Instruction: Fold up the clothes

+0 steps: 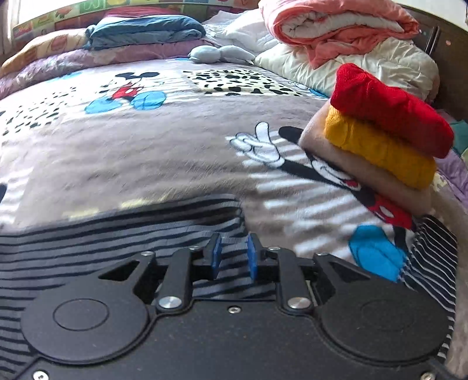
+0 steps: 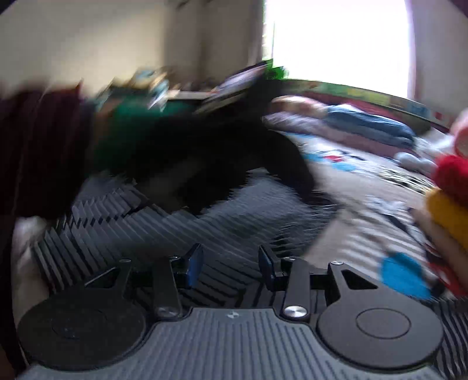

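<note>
Striped black-and-grey knit lies right under both my claws: the striped top [image 1: 87,242], soft and ribbed with thin bands, spread flat on the blanket [image 1: 146,140]. My left claw [image 1: 234,254] hangs just over its upper edge with the blue pads [image 1: 216,254] a little apart; cloth shows in the gap between them, but the pads do not press on it, so that claw is open and holds nothing. My right claw [image 2: 231,264] is over the same striped top [image 2: 181,228], its dark blue pads [image 2: 195,264] standing wider, also open with only stripes below them; that view is badly smeared, so I cannot tell whether the tips touch the fabric.

Further out, the blanket is fleecy, grey with cartoon mice and spotted patches. To the right of the left claw, well clear of it, sits a neat stack: a chunky red knit [image 1: 389,111] on a yellow knit [image 1: 380,152] on a beige fold [image 1: 345,172], all rolled into rounded bricks.

At the far end lie a puffy white pillow [image 1: 365,67], a bundled pink quilt [image 1: 336,26] and a folded blue cloth [image 1: 146,29].
</note>
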